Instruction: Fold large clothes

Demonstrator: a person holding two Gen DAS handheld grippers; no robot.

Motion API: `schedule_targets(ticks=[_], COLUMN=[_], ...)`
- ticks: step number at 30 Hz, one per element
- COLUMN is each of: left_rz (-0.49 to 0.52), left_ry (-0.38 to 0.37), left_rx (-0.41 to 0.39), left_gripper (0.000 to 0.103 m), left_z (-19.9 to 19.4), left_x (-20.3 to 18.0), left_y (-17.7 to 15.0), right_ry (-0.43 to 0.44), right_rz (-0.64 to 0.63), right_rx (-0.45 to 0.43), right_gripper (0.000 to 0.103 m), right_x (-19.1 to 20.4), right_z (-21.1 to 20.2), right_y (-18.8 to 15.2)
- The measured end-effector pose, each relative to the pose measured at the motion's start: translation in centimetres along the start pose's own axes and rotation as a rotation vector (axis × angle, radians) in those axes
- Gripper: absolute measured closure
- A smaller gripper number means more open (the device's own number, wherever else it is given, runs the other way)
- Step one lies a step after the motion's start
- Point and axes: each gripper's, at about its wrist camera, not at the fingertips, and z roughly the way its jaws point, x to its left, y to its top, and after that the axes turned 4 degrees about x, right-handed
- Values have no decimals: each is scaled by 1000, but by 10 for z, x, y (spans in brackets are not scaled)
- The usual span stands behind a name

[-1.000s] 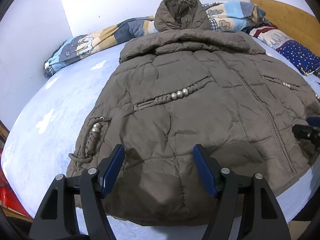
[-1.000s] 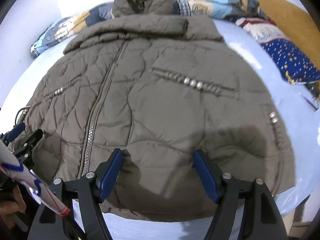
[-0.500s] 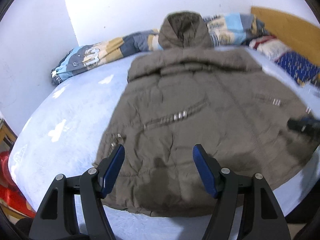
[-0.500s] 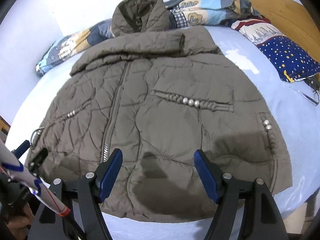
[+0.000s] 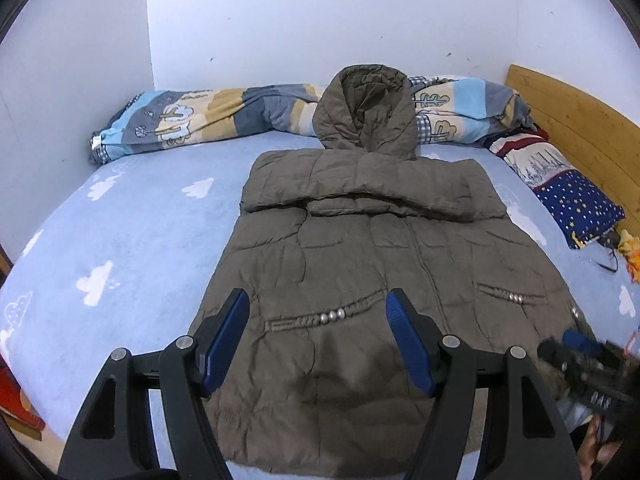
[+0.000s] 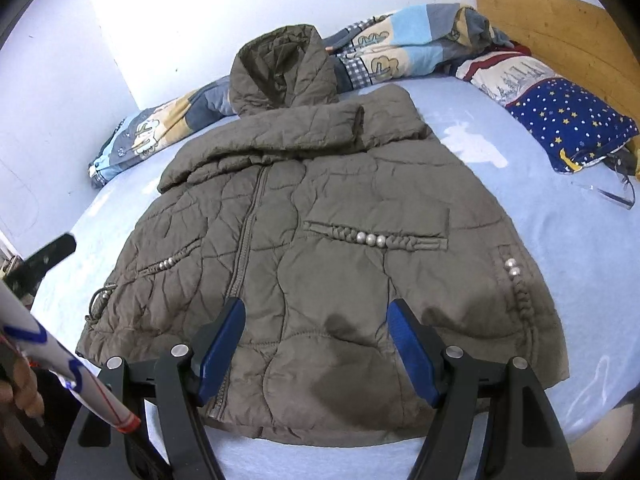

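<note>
An olive-brown quilted hooded jacket [image 5: 360,248] lies front up on the light blue bed sheet [image 5: 140,232]. Its sleeves are folded in across the chest, and its hood [image 5: 368,108] rests on the rolled blanket. My left gripper [image 5: 318,320] hovers open above the jacket's lower left part, touching nothing. In the right wrist view the same jacket [image 6: 320,184] shows its zip and beaded pockets. My right gripper [image 6: 316,332] hangs open over the hem, empty. The right gripper [image 5: 580,356] also shows blurred at the left view's right edge.
A rolled patterned blanket [image 5: 208,120] lies along the far wall. A star-print pillow [image 6: 568,124] and a wooden headboard [image 6: 560,28] are at the right, with glasses [image 6: 608,192] beside the pillow. A hand [image 6: 20,388] and a white sleeve [image 6: 60,352] sit at the left edge.
Both grippers have risen and drawn back from the jacket, so more of the bed and wall shows. The jacket lies as before. Both jaws stay equally wide.
</note>
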Motion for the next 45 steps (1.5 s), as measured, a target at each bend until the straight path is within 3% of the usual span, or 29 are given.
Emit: schedule_targets(ticks=[13,16,18,21,25,28,32,37,40,45], left_rz=[-4,-6,-21,-33,-43,-52,-39,-12,16,-1], left_ry=[-28,-30,-26,6,21,41,58,80,118,101], left_rx=[11,6,5,-18,-68,-61,-42,-59,-47,-41], left_gripper=[33,33,33,33,33,33,33,33,33,33], left_z=[80,104,118,126,122,130,142,151,161,170], left_x=[-23,-21,-16,-5,12,23,30,42,48,54], left_y=[91,106,112,123,129,126,121,118,113,113], right_ry=[27,31,28,13,26,38,0,-81,-120,-136], right_rz=[3,8,5,-22,-41,-48,-44,-37,-28,3], right_rx=[98,124,97,64,-2,-21,-26,-47,-39,-50], right_gripper=[25,25,25,25,25,25,25,25,25,25], right_x=[5,3,4,11,22,29,30,30,28,16], right_z=[38,41,31,18,5,17,64,133,181,249], right_y=[4,16,36,88,184,258,355,451,486,528])
